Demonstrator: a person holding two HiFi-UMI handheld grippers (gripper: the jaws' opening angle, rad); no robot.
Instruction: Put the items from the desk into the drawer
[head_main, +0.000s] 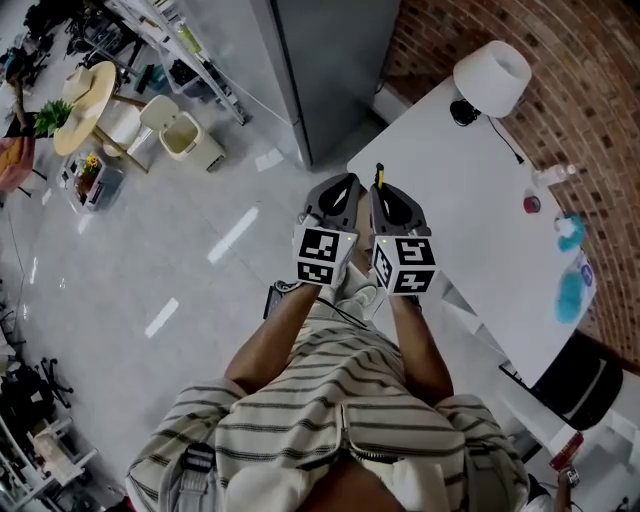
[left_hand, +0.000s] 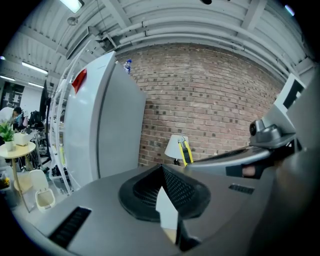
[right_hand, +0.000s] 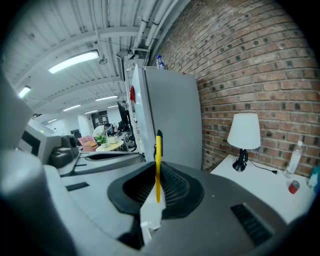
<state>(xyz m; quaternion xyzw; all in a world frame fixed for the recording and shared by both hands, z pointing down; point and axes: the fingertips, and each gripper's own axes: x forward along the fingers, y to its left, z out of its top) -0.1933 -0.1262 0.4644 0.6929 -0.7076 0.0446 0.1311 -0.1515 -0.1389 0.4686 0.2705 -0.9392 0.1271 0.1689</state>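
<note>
Two grippers hover beside the white counter's 9 o'clock corner. The right gripper's fingers clamp an upright yellow utility knife. The left gripper's fingers are pressed together, empty.

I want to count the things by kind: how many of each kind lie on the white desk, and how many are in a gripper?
Lamp: 1
Clear bottle: 1
Small red thing: 1
Blue things: 2
Yellow knife, held in the right gripper: 1
Total: 6
</note>
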